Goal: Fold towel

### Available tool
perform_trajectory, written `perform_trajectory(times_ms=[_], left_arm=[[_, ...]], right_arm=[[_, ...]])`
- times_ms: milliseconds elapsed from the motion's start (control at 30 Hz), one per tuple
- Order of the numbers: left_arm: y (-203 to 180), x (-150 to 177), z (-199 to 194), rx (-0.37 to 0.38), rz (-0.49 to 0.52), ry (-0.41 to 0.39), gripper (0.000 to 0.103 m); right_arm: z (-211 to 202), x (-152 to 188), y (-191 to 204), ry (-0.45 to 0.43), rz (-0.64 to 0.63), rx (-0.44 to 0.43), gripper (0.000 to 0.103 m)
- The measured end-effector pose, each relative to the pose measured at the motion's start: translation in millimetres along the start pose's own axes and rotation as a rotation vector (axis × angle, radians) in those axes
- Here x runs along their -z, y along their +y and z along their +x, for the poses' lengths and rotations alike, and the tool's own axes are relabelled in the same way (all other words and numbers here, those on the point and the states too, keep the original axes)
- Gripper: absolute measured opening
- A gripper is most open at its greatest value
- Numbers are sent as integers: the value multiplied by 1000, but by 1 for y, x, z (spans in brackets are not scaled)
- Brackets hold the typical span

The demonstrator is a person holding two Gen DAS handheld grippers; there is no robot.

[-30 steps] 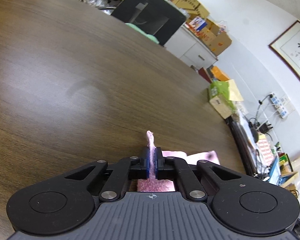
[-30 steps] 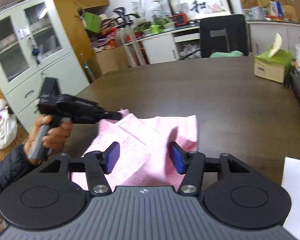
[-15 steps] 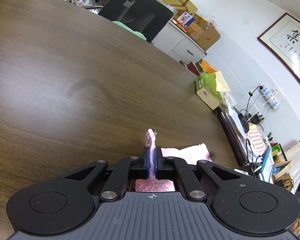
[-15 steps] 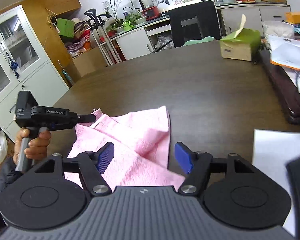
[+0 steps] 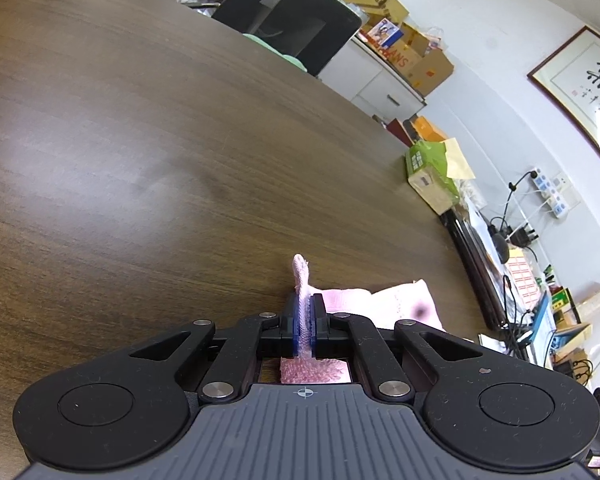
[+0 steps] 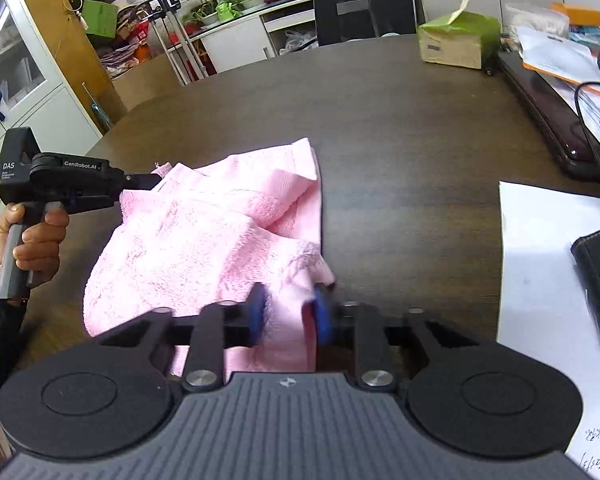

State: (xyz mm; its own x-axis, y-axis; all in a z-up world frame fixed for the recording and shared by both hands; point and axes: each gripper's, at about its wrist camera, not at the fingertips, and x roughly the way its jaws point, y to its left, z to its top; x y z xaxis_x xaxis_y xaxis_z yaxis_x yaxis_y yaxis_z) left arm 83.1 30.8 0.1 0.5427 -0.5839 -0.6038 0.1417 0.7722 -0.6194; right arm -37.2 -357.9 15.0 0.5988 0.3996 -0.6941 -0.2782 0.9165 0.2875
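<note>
Since a moment ago the right gripper [image 6: 288,314] has dropped lower onto the near edge of the pink terry-cloth towel [image 6: 204,236], and its blue-padded jaws, then spread wide, are closing with a bunched fold of cloth between them; the pads look blurred, and whether they already press on the fold I cannot tell. The towel itself now lies more rumpled, its right-hand flap folded over itself.

At the far left of the right wrist view, a person's hand [image 6: 32,240] grips the handle of the left gripper [image 6: 156,179], which has kept its place; its tips are pinched tight on the towel's far left corner. In the left wrist view the same pinch shows up close: a strip of pink cloth stands up between the two pressed-together blue pads [image 5: 298,320].

One towel lies on the dark brown wooden table [image 6: 400,140], towards its near left side. Two grippers are at work on it. Further right I count one green tissue box [image 6: 456,40] near the far edge, one black office chair [image 6: 364,2] behind the table, and one white sheet of paper [image 6: 540,272] at the right edge.
</note>
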Motion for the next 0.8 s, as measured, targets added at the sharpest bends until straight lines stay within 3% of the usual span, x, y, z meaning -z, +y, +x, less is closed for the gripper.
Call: perform_trajectory(times_ms=[200,333,433,567,800], left_arm=[[-6,4,-1,13,24,-7,4],[-13,9,-1,23,51,-6,4],[-15,11,0,28,57,2,4],[-13,12,0,27,45,2,4],[-9,10,0,30,22,7,5]], right_arm=[[-20,7,12,-151,-128,67,19],[-22,9,18,-153,-191,59,17],[-15,8,21,-118,-208,28,25],[-2,3,20,-97,-179,33,25],[-7,-7,13,-147,-96,3,20]])
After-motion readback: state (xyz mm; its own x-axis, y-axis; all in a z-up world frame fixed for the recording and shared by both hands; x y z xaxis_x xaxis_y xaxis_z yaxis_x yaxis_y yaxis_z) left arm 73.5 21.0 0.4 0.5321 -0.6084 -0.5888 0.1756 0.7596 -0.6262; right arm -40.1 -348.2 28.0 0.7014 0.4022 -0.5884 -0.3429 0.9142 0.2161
